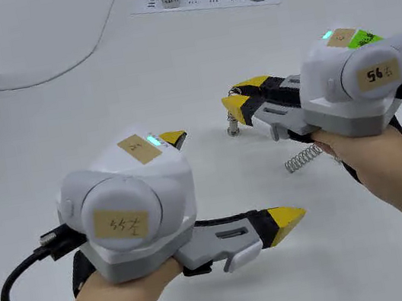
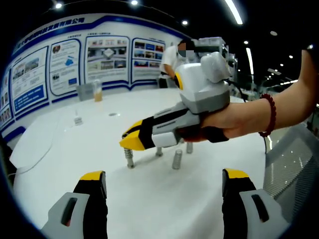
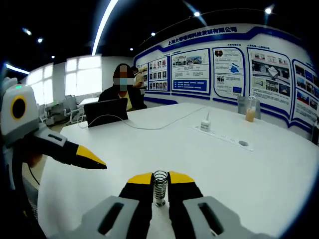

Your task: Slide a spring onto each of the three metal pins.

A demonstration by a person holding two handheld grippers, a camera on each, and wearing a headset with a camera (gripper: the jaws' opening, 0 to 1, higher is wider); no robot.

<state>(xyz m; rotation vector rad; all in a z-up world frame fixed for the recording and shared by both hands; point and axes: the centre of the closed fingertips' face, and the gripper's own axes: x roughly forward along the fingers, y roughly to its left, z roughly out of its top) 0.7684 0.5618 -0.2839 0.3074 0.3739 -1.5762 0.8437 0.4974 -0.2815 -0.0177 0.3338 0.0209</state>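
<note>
Right gripper view showed the right gripper (image 3: 160,179) clamped on an upright spring (image 3: 160,188) at lower centre; best kept vertical over the pin (image 1: 234,129) and eased straight down. The left gripper (image 2: 163,174) gaped wide, empty.

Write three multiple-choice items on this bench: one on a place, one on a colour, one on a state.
1. Where is the loose spring?
A. on the table by the right hand
B. on a chair
C. in a cup

2. What colour are the tool tips?
A. red
B. yellow
C. green

3. The right tool is:
A. open
B. shut, empty
C. shut on a spring

Key: A, it lies on the white top beside that hand; B, the tips are yellow in all three views; C, the right gripper view shows the spring clamped between its tips.
</note>
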